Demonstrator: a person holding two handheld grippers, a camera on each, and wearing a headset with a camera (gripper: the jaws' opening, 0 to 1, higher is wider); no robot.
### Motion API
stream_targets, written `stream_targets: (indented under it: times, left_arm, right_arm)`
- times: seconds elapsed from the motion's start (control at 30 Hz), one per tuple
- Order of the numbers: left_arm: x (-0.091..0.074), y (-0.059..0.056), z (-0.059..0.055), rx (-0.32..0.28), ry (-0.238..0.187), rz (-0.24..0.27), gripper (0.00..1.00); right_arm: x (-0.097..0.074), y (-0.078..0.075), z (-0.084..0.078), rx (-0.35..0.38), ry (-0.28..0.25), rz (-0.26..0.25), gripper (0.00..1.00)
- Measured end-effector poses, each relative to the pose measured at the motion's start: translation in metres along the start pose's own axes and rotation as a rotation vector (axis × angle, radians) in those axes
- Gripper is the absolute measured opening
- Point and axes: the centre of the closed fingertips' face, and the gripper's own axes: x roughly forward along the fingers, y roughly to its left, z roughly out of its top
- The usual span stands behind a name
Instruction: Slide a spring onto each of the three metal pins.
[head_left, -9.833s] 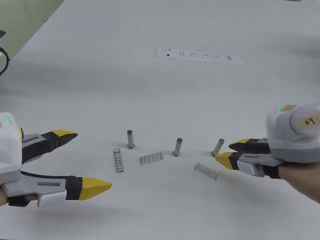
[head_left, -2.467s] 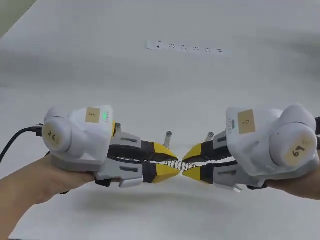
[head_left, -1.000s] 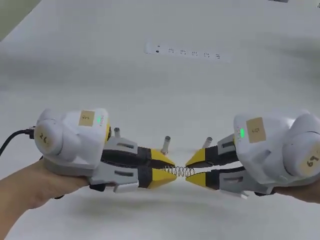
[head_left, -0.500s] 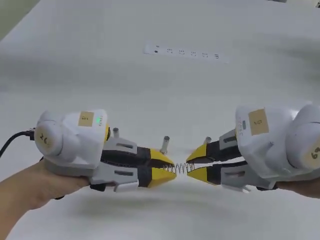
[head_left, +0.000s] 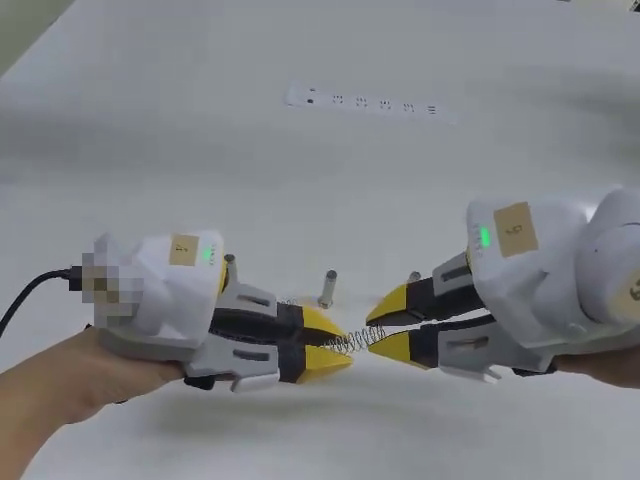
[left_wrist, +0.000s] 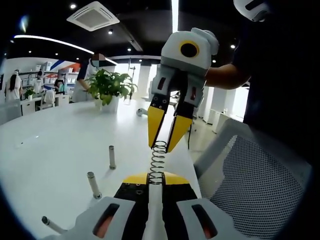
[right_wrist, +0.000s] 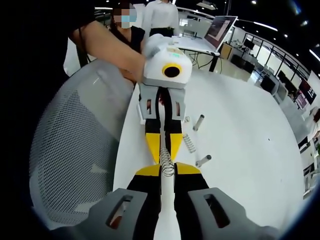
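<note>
Spring (head_left: 360, 342) shortened, left hand-held gripper (head_left: 343, 347) clamping it

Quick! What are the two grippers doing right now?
Left gripper: closed on one end of the spring.
Right gripper: closed on the spring's other end.

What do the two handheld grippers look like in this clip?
Both the left gripper and right gripper have rounded white housings, grey-and-black tongs with yellow tips, tan stickers and green lights. A black cable runs from the left one.
</note>
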Motion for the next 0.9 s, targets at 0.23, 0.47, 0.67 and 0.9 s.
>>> stream_targets:
  times: [0.23,0.47,0.67,0.9]
  left_arm:
    - [0.005,-0.001,-0.002,0.013,0.008,-0.002,0.01]
    - [0.007,-0.001,-0.001,0.031,0.014,-0.006,0.01]
    - [0.011,-0.005,-0.004,0.044,0.024,-0.013,0.01]
    - [0.013,-0.006,-0.005,0.053,0.030,-0.018,0.01]
  right_arm:
    - [0.000,0.002,0.013,-0.022,0.005,0.018,0.05]
    - [0.004,0.004,0.020,-0.059,0.045,0.031,0.04]
    - [0.008,0.006,0.020,-0.084,0.082,0.050,0.04]
    - [0.010,0.009,0.020,-0.105,0.110,0.065,0.05]
